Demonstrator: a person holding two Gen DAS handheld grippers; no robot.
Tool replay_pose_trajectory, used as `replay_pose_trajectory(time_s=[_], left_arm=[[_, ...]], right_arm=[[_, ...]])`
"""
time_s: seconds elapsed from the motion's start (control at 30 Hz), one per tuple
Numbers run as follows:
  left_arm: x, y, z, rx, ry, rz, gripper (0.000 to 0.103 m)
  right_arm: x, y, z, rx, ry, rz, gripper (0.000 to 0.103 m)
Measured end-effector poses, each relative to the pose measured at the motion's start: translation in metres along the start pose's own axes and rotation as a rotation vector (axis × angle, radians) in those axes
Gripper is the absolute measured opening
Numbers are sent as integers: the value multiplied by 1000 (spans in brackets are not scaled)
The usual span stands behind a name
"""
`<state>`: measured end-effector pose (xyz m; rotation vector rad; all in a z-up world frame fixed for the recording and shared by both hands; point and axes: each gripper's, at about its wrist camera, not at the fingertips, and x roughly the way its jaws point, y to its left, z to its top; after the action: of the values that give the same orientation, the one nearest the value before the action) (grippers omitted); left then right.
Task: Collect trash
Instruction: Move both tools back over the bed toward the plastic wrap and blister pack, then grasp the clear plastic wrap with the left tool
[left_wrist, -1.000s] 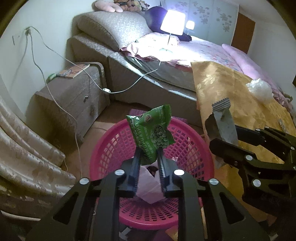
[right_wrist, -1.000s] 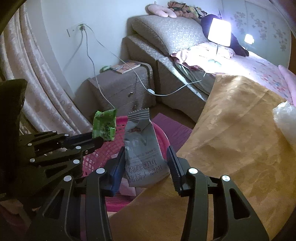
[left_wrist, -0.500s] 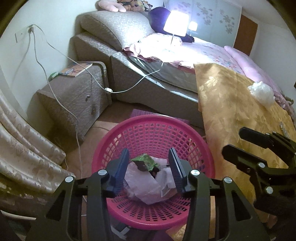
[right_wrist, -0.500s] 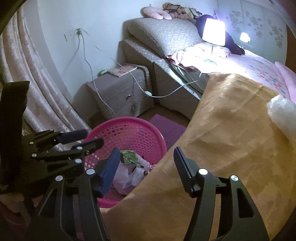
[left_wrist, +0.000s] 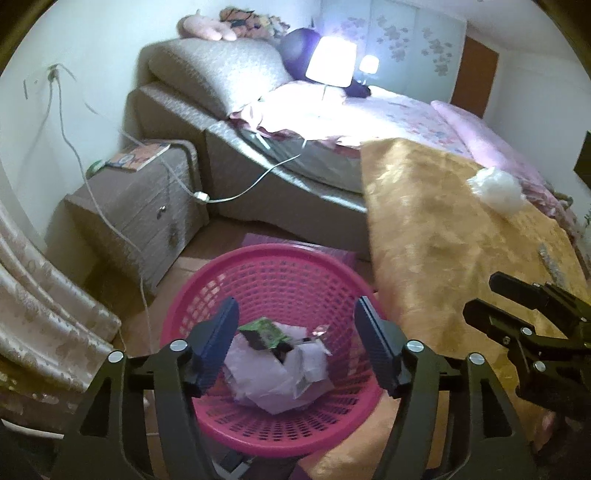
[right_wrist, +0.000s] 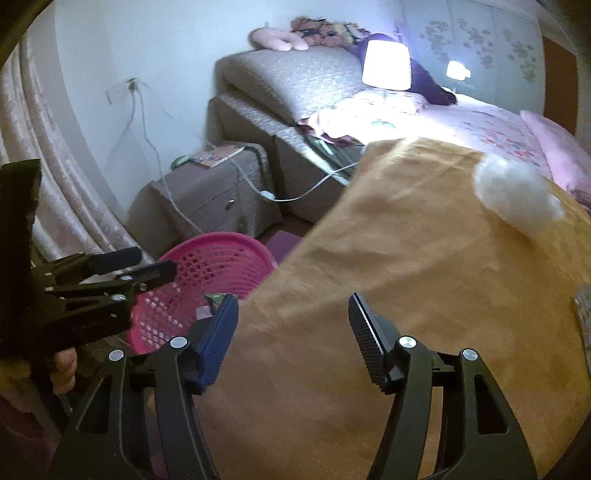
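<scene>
Both grippers have their jaws spread wide with nothing between them. A second ago each pinched a wrapper, the left a green one and the right a grey one; half a second ago both had already let go, and since then the jaws have opened further.

The left gripper (left_wrist: 297, 343) hangs over the pink basket (left_wrist: 258, 266), whose rim shows between and beyond its fingers. The green wrapper (left_wrist: 266, 332) now lies in the basket on top of a crumpled white bag (left_wrist: 275, 384), with other scraps beside it; I cannot pick out the grey wrapper for certain among them.

The right gripper (right_wrist: 293, 332) has swung away from the basket and now looks out over the gold cloth (right_wrist: 406, 277), with only its left finger near the basket's edge. Across that cloth, well apart from the fingers, sits a white wad (right_wrist: 517, 194), blurred in the right view. A grey strip (left_wrist: 552, 262) lies near the cloth's far side.

Beyond the basket stand the nightstand (left_wrist: 147, 206), the bed (left_wrist: 369, 110) and a lit lamp (left_wrist: 330, 61), much as before, though both cameras have shifted a little.
</scene>
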<state>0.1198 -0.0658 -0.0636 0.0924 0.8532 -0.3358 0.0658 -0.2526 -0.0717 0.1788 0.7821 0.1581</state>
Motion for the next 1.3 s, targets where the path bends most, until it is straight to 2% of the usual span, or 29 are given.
replay_pose_trajectory(time_s=[0.23,0.57,0.9,1.03,1.3], left_arm=[[-9,-29,-1,39,-31,-63,69],[-3,-76,-2,116,-26,-101,73],[6,-145,24,194,-51,-156,76],[9,-177,40,215,-77,-181,76],[29,-233,76,226,-108,-215,77]], right_arm=[[-27,-51,-21,64,-33,-110,63],[-67,-127,-56,156,-74,-306,65],[-98,-183,-80,263,-113,-408,70],[-105,-196,-86,283,-113,-412,70],[-108,-207,-91,334,-105,-341,70]])
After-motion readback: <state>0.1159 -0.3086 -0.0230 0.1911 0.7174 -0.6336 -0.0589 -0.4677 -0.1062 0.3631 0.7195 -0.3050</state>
